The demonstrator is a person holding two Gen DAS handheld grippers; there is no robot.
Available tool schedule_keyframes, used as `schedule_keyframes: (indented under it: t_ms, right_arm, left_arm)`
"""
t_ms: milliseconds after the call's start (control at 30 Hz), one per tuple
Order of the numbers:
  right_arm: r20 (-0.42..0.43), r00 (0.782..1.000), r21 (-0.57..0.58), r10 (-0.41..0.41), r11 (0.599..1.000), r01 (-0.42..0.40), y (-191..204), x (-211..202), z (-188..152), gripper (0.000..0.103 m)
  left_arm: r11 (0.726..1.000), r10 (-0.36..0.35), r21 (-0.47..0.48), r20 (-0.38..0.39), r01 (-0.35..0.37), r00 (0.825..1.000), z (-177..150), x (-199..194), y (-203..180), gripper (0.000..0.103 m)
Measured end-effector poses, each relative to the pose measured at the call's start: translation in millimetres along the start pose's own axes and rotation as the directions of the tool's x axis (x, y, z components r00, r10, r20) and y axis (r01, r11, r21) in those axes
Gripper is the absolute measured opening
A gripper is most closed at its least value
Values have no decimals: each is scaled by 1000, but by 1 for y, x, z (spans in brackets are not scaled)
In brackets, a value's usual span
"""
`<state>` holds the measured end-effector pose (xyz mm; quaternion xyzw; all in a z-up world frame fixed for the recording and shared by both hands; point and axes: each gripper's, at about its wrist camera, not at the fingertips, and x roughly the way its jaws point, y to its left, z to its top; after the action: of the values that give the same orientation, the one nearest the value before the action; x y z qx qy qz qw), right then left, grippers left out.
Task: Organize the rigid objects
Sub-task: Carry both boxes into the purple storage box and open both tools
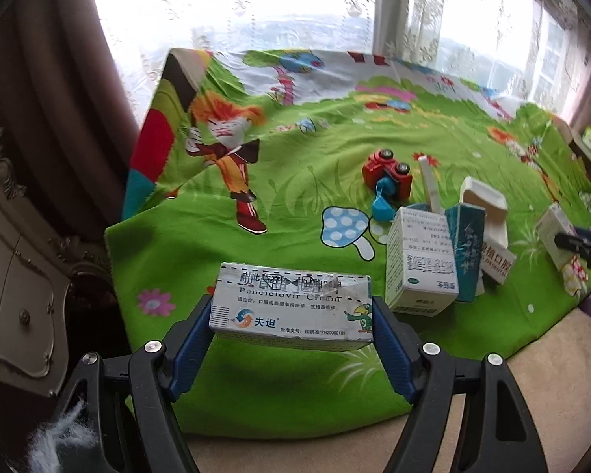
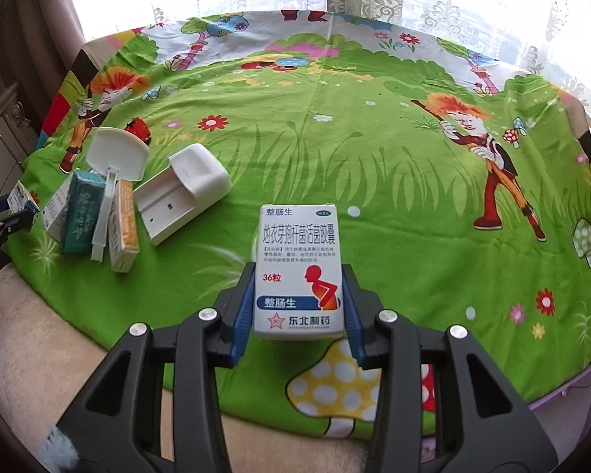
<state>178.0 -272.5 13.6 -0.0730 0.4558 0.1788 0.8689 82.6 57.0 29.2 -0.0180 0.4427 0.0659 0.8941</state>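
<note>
- Holding a box in each hand: your left gripper [image 1: 291, 315] is clamped across the ends of the Penciclovir cream box [image 1: 289, 307], held over the near edge of the green cartoon cloth [image 1: 279, 205].
- Your right gripper [image 2: 298, 307] pinches the white 36-capsule box [image 2: 298, 272] by its sides, upright, near the cloth's near edge.
- A white open tray [image 2: 181, 193] lies on the cloth's left side with nothing in it.
- Just beside it, the teal box [image 2: 80, 216], orange box [image 2: 123, 232] and another white box [image 1: 421, 264] stand bunched together, with a red toy car [image 1: 388, 173] behind them.
</note>
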Motion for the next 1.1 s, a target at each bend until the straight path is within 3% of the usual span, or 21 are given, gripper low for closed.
schedule_keyframes:
  t_ms: [233, 633, 933, 1100]
  right_arm:
    - [27, 1000, 56, -8, 998, 6, -3, -27, -20, 44]
    - [65, 998, 123, 8, 992, -16, -17, -71, -56, 44]
    - [81, 996, 213, -26, 977, 8, -51, -98, -84, 44]
    - [77, 996, 260, -54, 965, 32, -74, -105, -98, 44]
  left_arm:
    - [999, -25, -31, 44, 26, 999, -10, -20, -14, 77]
    - [987, -155, 47, 72, 152, 985, -27, -45, -86, 77]
    - [943, -314, 137, 48, 305, 948, -35, -59, -155, 77]
    - [911, -366, 213, 29, 352, 930, -38, -66, -196, 77]
